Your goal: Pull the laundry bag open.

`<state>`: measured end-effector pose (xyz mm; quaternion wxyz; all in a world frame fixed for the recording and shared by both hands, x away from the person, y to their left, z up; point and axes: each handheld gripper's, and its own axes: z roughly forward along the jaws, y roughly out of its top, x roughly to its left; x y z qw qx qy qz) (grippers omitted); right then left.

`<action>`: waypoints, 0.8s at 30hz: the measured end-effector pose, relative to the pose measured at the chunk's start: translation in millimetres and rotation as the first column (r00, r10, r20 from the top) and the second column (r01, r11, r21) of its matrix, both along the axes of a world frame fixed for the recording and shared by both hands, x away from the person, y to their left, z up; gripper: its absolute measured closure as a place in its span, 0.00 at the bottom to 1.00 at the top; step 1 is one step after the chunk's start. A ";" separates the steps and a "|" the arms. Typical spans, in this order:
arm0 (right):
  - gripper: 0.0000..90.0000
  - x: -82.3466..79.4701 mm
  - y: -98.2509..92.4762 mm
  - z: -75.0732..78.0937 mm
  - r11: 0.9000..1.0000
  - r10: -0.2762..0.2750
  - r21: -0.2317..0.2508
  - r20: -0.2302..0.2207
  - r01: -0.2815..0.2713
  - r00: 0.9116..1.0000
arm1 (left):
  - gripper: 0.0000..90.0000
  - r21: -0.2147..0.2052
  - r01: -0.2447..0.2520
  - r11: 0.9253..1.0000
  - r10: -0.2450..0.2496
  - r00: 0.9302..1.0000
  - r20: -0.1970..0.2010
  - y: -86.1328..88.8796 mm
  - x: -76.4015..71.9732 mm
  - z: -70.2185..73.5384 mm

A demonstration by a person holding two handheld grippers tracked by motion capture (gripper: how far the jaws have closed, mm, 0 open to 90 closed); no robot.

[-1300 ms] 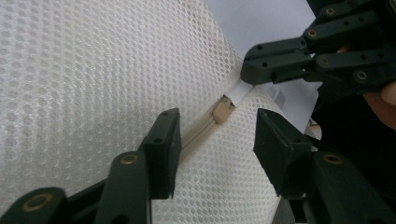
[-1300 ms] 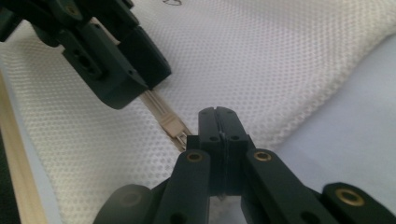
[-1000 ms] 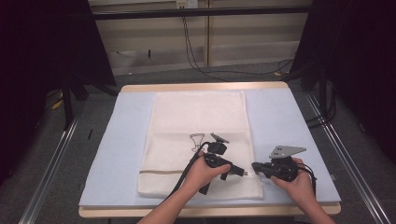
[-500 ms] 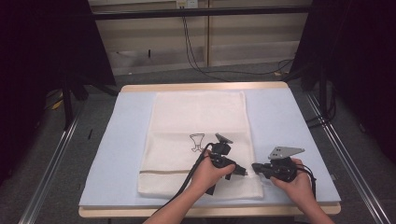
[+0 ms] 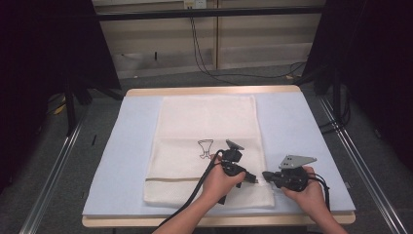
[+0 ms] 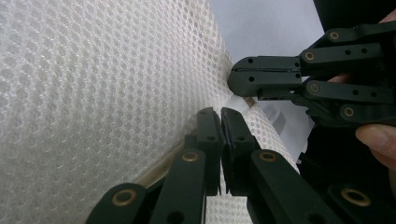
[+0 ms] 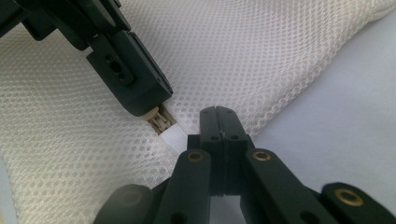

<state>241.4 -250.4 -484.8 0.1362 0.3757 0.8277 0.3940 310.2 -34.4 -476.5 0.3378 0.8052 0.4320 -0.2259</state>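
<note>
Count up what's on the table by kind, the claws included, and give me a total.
White mesh laundry bag: 1
Pale blue table mat: 1
Black claws, left claw and right claw, both at the bag's zipper end: 2
Total: 4

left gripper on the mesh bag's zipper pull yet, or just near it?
Touching. In the right gripper view the left gripper is clamped on the beige zipper pull of the white mesh bag, whose end pokes out of the jaws.
</note>
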 end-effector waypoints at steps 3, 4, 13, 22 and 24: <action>1.00 -0.5 1.0 0.3 1.000 0.005 -0.019 0.010 -0.005 1.000 | 0.97 -0.007 -0.007 1.000 0.007 1.000 -0.011 2.3 0.5 -0.3; 1.00 -0.6 1.5 0.4 1.000 0.008 -0.025 0.012 -0.007 1.000 | 0.97 -0.005 -0.002 1.000 0.002 1.000 -0.017 4.1 1.1 0.1; 1.00 0.0 1.9 0.3 0.999 0.013 -0.035 0.015 -0.012 1.000 | 0.97 -0.015 -0.024 1.000 0.023 0.999 -0.034 10.8 1.5 3.2; 1.00 -0.7 2.7 0.6 0.999 0.012 -0.045 0.022 -0.011 1.000 | 0.97 -0.025 -0.035 0.999 0.034 0.998 -0.049 17.7 2.2 4.9; 1.00 -0.6 2.6 0.5 0.999 0.013 -0.041 0.018 -0.013 1.000 | 0.97 -0.024 -0.038 0.999 0.037 0.998 -0.053 19.5 2.5 5.9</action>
